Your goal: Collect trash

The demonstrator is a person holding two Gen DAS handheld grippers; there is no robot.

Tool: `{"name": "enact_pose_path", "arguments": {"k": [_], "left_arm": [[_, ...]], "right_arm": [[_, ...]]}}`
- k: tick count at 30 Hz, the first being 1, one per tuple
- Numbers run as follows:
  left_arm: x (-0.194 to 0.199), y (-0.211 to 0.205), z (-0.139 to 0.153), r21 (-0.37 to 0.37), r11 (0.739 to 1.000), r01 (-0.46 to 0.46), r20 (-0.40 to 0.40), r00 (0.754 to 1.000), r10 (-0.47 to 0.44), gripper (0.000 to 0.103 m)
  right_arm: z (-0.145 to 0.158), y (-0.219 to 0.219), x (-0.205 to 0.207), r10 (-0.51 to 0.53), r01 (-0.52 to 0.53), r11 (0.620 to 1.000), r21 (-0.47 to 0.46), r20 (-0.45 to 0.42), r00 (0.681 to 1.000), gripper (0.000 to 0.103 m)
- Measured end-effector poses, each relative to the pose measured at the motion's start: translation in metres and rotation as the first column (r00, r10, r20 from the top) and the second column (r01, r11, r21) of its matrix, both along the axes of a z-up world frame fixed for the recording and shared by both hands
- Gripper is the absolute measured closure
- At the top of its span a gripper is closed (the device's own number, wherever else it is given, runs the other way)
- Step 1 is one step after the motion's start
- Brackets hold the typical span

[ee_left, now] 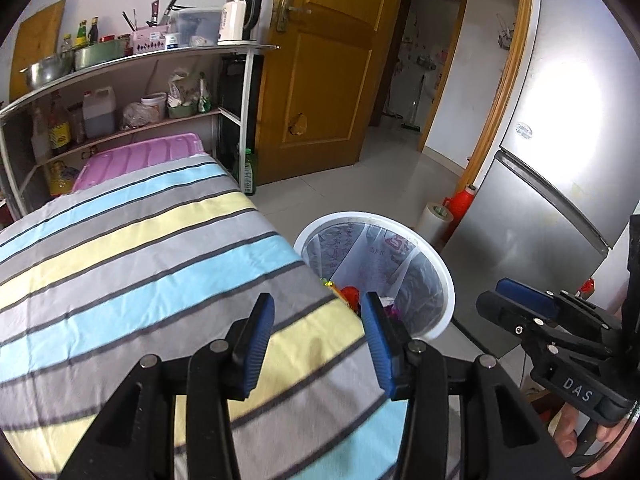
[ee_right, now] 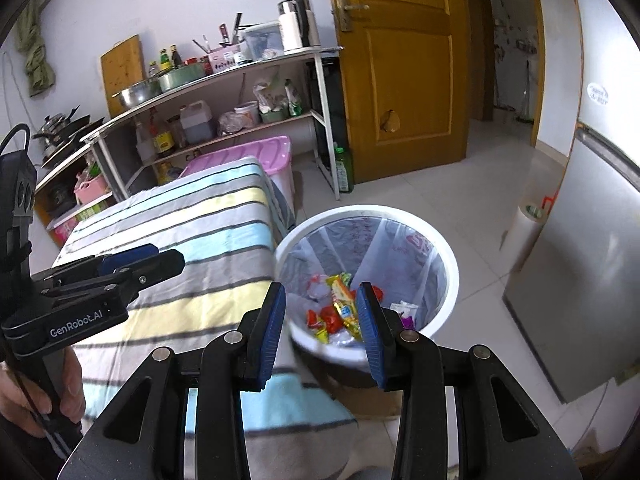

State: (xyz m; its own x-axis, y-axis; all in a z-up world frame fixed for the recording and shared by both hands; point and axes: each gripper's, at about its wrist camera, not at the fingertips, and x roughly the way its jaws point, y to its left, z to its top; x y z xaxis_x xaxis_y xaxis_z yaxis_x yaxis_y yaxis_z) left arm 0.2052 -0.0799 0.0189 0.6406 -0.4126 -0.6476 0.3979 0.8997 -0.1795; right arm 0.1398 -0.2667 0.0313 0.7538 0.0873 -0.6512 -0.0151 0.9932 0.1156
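Both grippers are released and empty: the left gripper (ee_left: 318,334) hangs over the corner of the striped table (ee_left: 132,248), the right gripper (ee_right: 320,320) above the rim of the white trash bin (ee_right: 448,300) just beside it. The snack wrappers (ee_right: 340,308) already lie in the bin's liner. No trash shows on the cloth, so sweep both cameras across it before stopping.

Bin (ee_right: 448,280) mouth unobstructed; striped table (ee_right: 192,240) edge touching left rim; fridge (ee_right: 592,300) near right.
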Motion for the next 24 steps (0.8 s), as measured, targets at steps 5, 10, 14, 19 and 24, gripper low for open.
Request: {"name": "enact_pose_path", "arguments": {"k": [5,10,14,19,24], "left_arm": [[-0.025,0.011,-0.001,0.015,1.000,-0.019,0.021,1.000,0.019,0.051],[-0.051,0.022,-0.009,0.008,1.000,-0.018,0.012,1.000,0.018,0.050],[-0.072,0.027,-0.017,0.009,1.000,-0.015,0.000,1.000,0.015,0.050],[-0.100,0.031,-0.021,-0.005,1.000,-0.014,-0.002,1.000,0.014,0.050],[-0.121,0.034,-0.016,-0.016,1.000,-0.012,0.014,1.000,0.012,0.050]], "right_arm": [[0.003,0.014,-0.026,0.010,-0.010,1.000,-0.013,0.020,1.000,0.065],[0.002,0.024,-0.059,0.007,-0.005,0.999,-0.039,0.052,0.999,0.065],[-0.003,0.029,-0.080,0.009,-0.007,0.998,-0.059,0.046,0.999,0.065],[-0.002,0.032,-0.105,0.007,-0.002,0.997,-0.083,0.055,0.998,0.065],[0.003,0.036,-0.125,0.009,-0.003,0.996,-0.088,0.074,0.997,0.065]]}}
